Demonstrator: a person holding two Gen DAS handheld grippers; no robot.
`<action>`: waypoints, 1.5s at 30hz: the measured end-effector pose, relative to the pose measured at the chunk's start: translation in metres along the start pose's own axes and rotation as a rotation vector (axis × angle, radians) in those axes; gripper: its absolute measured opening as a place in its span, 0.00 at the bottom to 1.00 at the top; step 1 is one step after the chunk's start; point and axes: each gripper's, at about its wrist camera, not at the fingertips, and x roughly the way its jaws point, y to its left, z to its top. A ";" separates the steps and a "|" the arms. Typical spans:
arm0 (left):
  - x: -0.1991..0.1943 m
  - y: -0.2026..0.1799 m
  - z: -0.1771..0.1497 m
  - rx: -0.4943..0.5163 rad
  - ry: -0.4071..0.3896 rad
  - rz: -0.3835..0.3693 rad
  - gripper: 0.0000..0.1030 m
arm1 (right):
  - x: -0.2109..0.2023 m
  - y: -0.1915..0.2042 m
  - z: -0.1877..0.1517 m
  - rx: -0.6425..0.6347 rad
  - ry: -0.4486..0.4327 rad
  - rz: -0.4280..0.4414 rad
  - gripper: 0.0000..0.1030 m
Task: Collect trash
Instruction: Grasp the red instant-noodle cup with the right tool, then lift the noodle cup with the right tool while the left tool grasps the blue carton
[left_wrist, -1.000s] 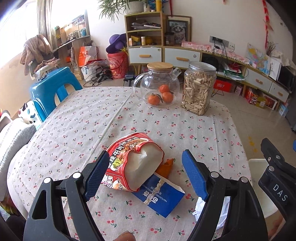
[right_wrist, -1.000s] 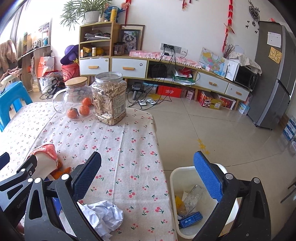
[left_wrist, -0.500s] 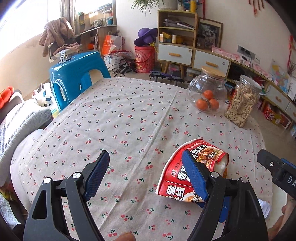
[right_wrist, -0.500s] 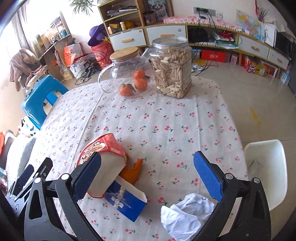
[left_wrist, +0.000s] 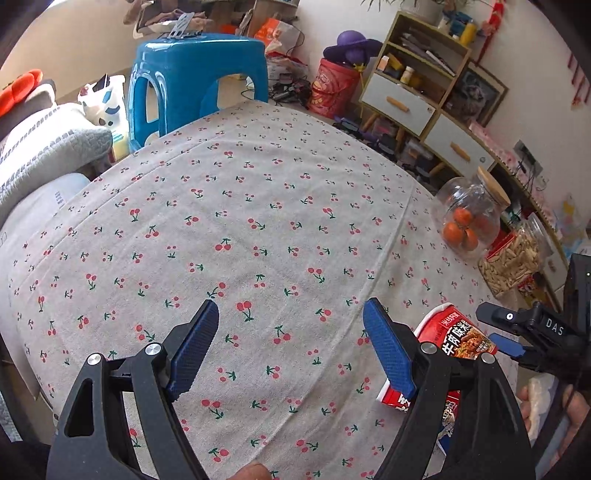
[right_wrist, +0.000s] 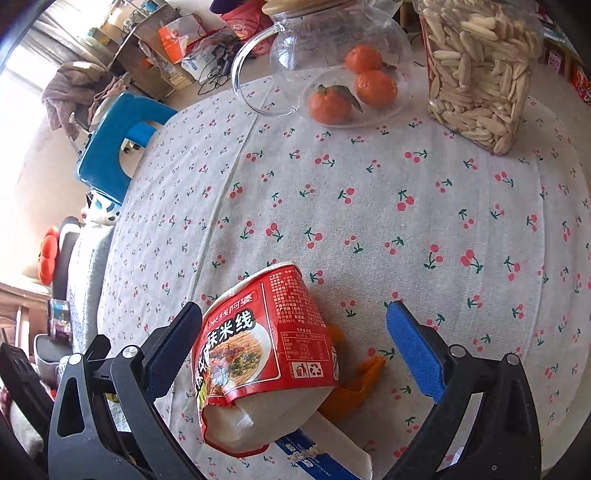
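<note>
Right wrist view: right gripper (right_wrist: 295, 354) spread wide around red noodle cup (right_wrist: 266, 354), not yet clamped. Orange peel (right_wrist: 364, 376), blue-white carton (right_wrist: 325, 450) uncollected. Left gripper (left_wrist: 291, 347) released, empty, over cherry tablecloth (left_wrist: 258, 206).

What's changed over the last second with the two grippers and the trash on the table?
The right gripper swung from over the bin back to the table and now brackets the red noodle cup, jaws open. The left gripper swung left off that cup to bare tablecloth, open. The cup, blue box and orange peel haven't moved, nor the jars.
</note>
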 end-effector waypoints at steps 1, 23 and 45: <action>-0.001 0.001 0.001 -0.002 -0.001 -0.007 0.76 | 0.008 -0.005 0.002 0.016 0.047 0.036 0.93; 0.006 0.009 0.007 -0.059 0.060 -0.080 0.76 | -0.021 0.044 -0.025 -0.101 -0.095 0.170 0.38; -0.008 0.015 0.011 -0.103 0.053 -0.108 0.76 | -0.041 0.065 -0.082 -0.222 -0.016 0.231 0.34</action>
